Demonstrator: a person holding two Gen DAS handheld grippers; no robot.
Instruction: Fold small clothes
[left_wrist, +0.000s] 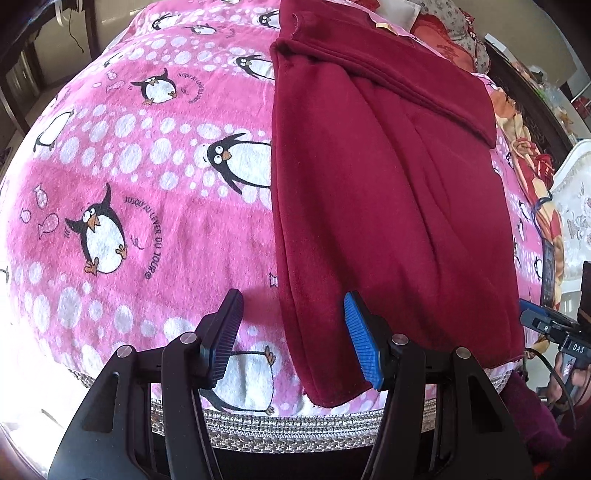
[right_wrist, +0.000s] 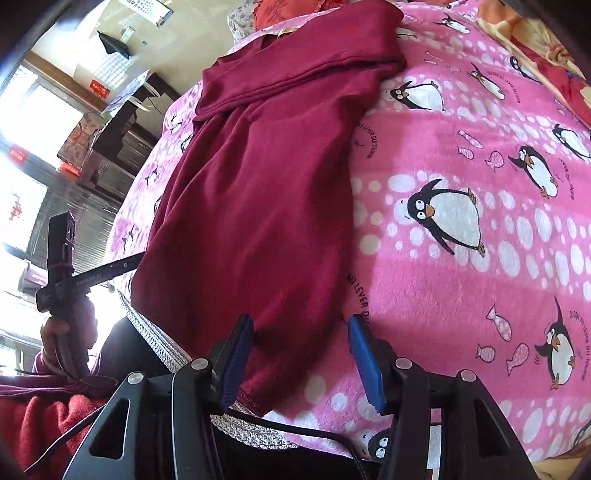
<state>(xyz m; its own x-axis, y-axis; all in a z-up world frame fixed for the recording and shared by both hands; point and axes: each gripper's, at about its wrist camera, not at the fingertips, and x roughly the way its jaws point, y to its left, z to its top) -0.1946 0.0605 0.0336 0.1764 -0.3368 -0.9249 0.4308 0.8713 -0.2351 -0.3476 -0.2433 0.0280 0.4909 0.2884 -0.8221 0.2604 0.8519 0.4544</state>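
Observation:
A dark red garment (left_wrist: 388, 206) lies flat on a pink penguin blanket (left_wrist: 147, 206), folded into a long strip with a sleeve laid across its far end. My left gripper (left_wrist: 293, 343) hovers open over the garment's near left corner, and the cloth's edge runs between its fingers without being pinched. My right gripper (right_wrist: 301, 362) stands open over the near right corner of the garment (right_wrist: 258, 206), with the hem lying loose between its pads. Each gripper also shows at the edge of the other's view: the right gripper (left_wrist: 554, 325) and the left gripper (right_wrist: 62, 266), held by a hand.
The blanket (right_wrist: 461, 258) covers a bed with a woven mat edge (left_wrist: 288, 424) along the near side. Floral bedding and pillows (left_wrist: 528, 166) pile up at the far right, beside a white headboard (left_wrist: 576, 206). Dark furniture (right_wrist: 122, 140) stands beyond the bed.

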